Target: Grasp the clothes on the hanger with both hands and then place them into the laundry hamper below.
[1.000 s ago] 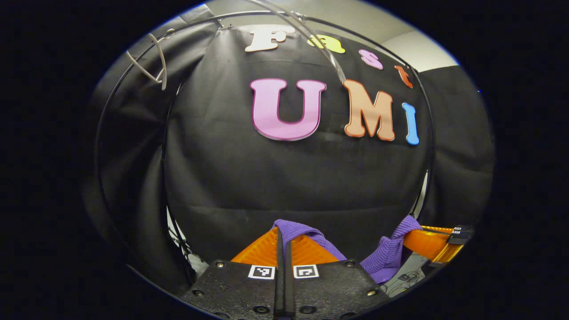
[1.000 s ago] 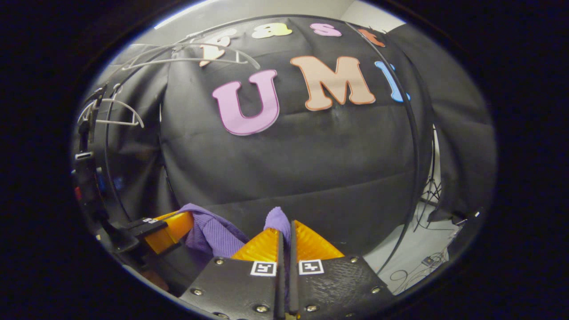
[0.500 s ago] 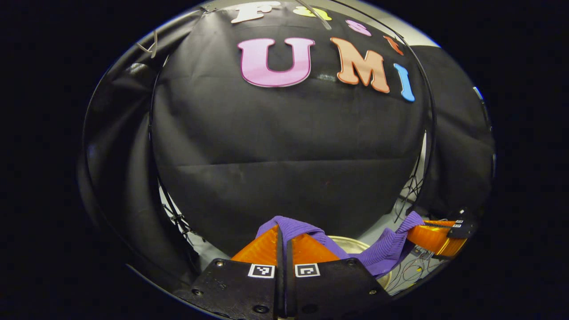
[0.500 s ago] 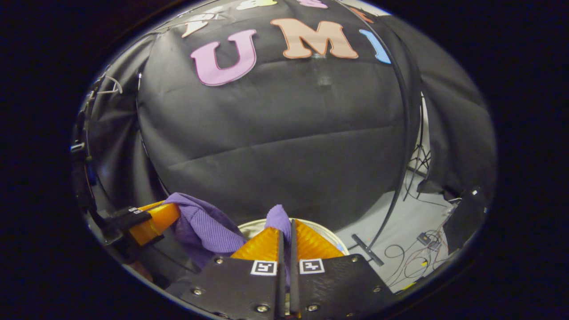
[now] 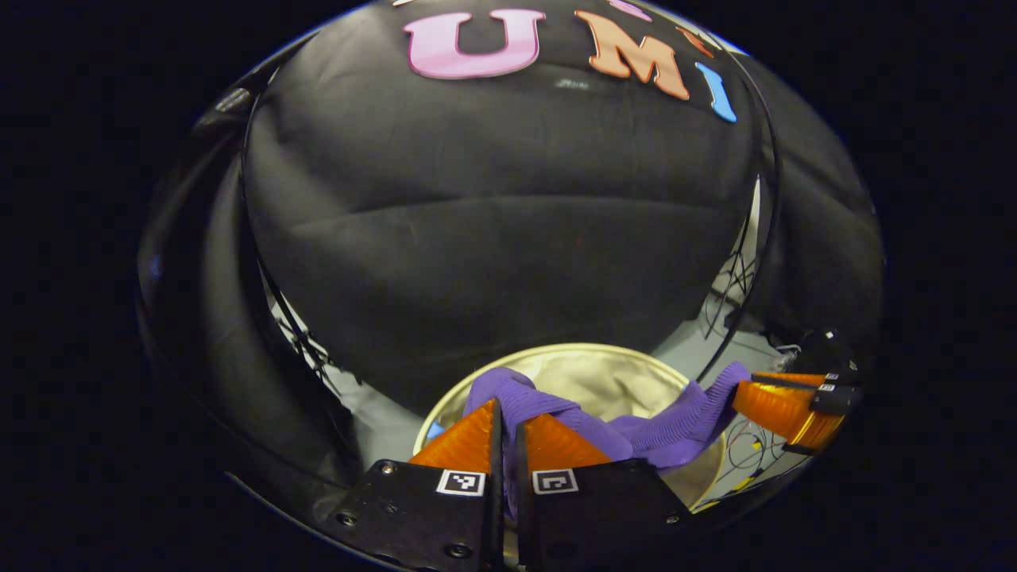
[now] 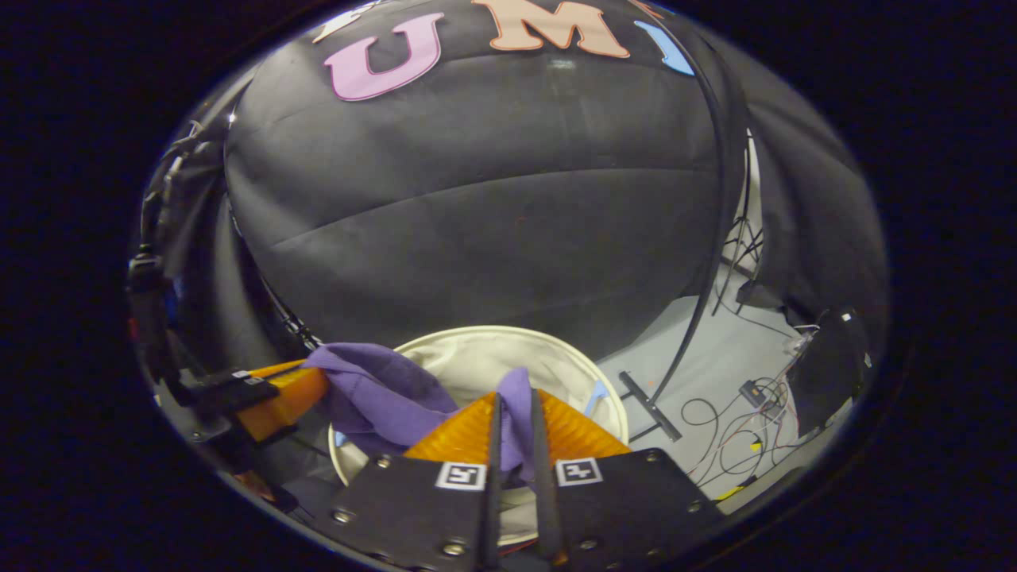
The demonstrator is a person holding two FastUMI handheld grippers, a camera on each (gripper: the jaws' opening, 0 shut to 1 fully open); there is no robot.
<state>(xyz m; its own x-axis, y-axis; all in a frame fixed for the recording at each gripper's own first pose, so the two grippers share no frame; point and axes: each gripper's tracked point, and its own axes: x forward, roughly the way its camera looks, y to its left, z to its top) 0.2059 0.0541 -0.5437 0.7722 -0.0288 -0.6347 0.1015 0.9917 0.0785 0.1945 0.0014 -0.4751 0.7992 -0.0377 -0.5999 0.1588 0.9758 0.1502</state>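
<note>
1. The right gripper (image 6: pixel 512 409) pinches a fold of the purple garment (image 6: pixel 381 393) between both fingers.
2. The garment stretches left to the left gripper (image 6: pixel 298 389), which holds its other end.
3. Below sits the round cream hamper (image 6: pixel 477 353), open-topped.
4. Cables (image 6: pixel 731 429) lie on the grey floor at right.

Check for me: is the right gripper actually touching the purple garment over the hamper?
Touching. In the right gripper view, the purple garment runs up between the two fingers of the right gripper, pinched there above the hamper.
</note>
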